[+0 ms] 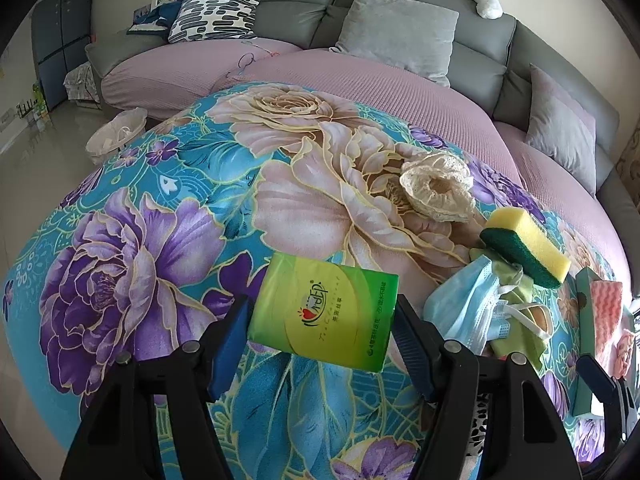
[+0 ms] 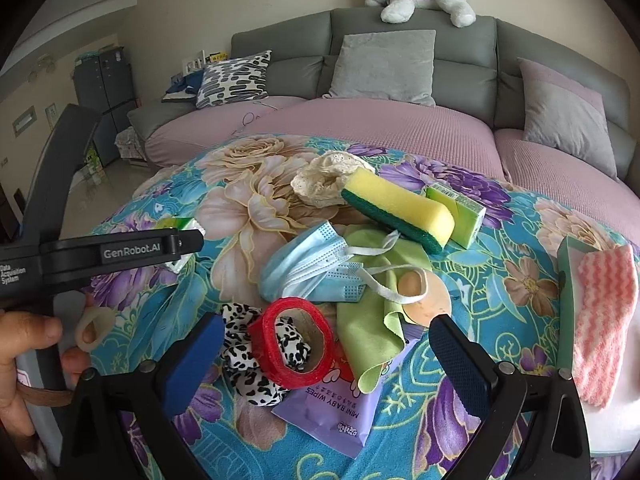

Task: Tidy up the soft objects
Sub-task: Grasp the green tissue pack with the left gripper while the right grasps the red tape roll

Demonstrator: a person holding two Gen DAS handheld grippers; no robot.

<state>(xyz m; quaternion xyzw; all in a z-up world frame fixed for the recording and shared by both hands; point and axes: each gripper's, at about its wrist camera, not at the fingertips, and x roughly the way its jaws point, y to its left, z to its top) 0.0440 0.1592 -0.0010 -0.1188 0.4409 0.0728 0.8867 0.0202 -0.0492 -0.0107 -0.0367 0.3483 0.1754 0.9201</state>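
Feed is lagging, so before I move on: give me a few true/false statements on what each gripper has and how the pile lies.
1. The left gripper is closed on the green tissue pack. True.
2. The right gripper holds the red tape roll. False: it is open, with the roll lying between its fingers.
3. The yellow sponge sits green side up. False: yellow faces up.
4. The blue face mask lies on the floral cloth. True.

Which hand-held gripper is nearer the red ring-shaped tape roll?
Right. The right hand-held gripper is open around the red ring-shaped tape roll; the left hand-held gripper is off to its left, holding the green tissue pack.
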